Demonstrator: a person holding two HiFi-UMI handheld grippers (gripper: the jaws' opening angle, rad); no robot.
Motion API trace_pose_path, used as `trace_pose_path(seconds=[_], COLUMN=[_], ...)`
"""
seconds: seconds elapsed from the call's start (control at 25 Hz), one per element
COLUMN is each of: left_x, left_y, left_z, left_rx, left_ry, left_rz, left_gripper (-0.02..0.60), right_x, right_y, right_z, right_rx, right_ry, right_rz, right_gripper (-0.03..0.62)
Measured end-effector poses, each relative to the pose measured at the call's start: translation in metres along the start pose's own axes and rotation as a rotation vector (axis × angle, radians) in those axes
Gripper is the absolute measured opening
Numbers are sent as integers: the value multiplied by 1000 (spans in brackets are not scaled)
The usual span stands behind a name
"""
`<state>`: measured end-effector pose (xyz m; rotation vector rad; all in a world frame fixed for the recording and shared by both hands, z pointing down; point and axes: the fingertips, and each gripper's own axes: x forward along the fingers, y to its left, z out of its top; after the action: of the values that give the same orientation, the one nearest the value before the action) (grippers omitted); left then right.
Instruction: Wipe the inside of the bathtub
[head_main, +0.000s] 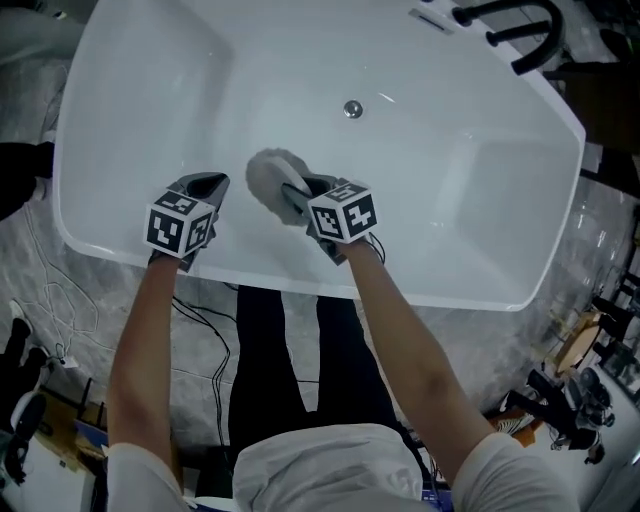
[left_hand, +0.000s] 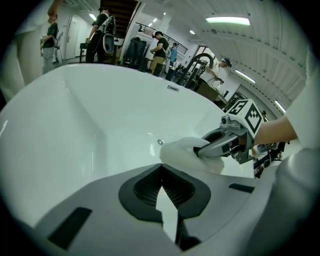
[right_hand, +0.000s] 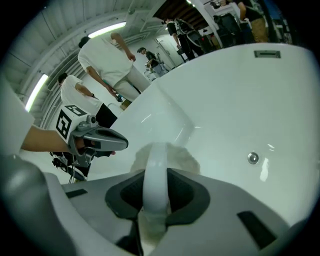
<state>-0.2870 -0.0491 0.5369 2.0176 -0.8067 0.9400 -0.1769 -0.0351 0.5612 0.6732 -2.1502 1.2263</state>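
A white bathtub lies below me, its drain near the far wall. My right gripper is shut on the white handle of a fluffy pale wiping pad, which rests against the tub's inner near wall. The pad also shows in the left gripper view, with the right gripper on it. My left gripper hovers over the near rim, left of the pad and apart from it. Its jaws look shut with nothing between them. The right gripper view shows the left gripper at the left.
A black faucet and an overflow plate sit at the tub's far right end. Cables lie on the marble floor to the left, equipment to the right. Several people stand beyond the tub.
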Motion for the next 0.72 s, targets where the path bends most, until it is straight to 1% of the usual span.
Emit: trace_pose_path(seconds=[0.2, 0.36, 0.52, 0.72], left_x=[-21, -39, -57, -91], left_y=[-69, -119, -162, -216], left_z=[39, 71, 94, 112], left_rx=[41, 83, 135, 132], left_ry=[-68, -114, -139, -204], left_rz=[-52, -61, -66, -72], left_gripper=[5, 5, 5, 5], right_x=[-90, -161, -220, -293], right_y=[1, 3, 10, 31], right_z=[-14, -19, -16, -17], right_rx=[41, 58, 63, 50], right_ry=[-74, -143, -207, -298], right_rz=[-64, -121, -165, -198], right_gripper=[94, 94, 94, 94])
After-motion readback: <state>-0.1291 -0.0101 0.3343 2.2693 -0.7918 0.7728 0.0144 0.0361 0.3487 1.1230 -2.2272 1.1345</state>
